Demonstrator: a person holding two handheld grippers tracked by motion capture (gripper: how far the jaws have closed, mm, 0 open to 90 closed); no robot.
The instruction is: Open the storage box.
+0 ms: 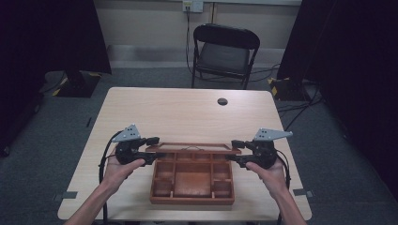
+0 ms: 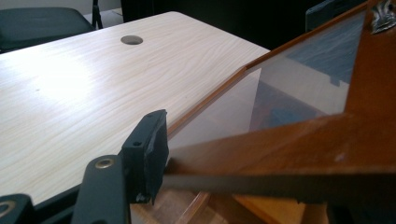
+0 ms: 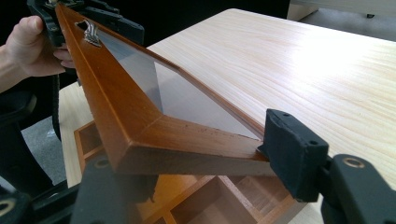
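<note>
I see the pale wood tabletop (image 1: 187, 110) carrying everything, with a round cable hole (image 1: 222, 101) near its far edge and a black folding chair (image 1: 224, 54) on the floor beyond it. Near my side of the tabletop sits the brown wooden box (image 1: 192, 180), open, its inside split into several compartments. Its lid (image 1: 193, 148), a wooden frame around a clear pane, is raised and tilted over the back of the box, with a small metal clasp (image 3: 91, 31) on the frame's front rail.

My left gripper (image 1: 151, 149) is at the lid's left end and my right gripper (image 1: 235, 151) at its right end, each held in a hand. In the left gripper view one of the fingers (image 2: 148, 151) presses against the edge of the lid frame; the other is hidden, so I take it as pinching the frame. In the right gripper view the fingers (image 3: 292, 156) straddle the lid's corner, the pads close on the frame.
</note>
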